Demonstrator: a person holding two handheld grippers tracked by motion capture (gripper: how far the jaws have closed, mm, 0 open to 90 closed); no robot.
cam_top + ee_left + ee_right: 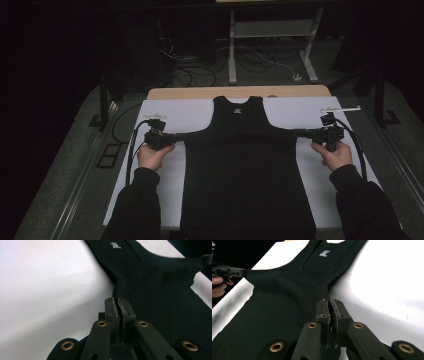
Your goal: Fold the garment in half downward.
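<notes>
White table [310,170] bears black tank top [247,165], pinched.

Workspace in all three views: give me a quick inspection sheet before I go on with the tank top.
Surface: white sheet over a wooden table, bare either side of the garment.
Job's things: black sleeveless tank top lying flat, neck at the far edge, small white label below the collar; hem reaches the near edge.
Clutter: nothing seen on the sheet.
Grippers: left gripper shut on the side edge below the armhole; right gripper shut on the opposite side edge.
Cables: black cables trail from both grippers; more lie loose on the floor beyond the table.
Surroundings: dark room, white metal table legs behind.
</notes>
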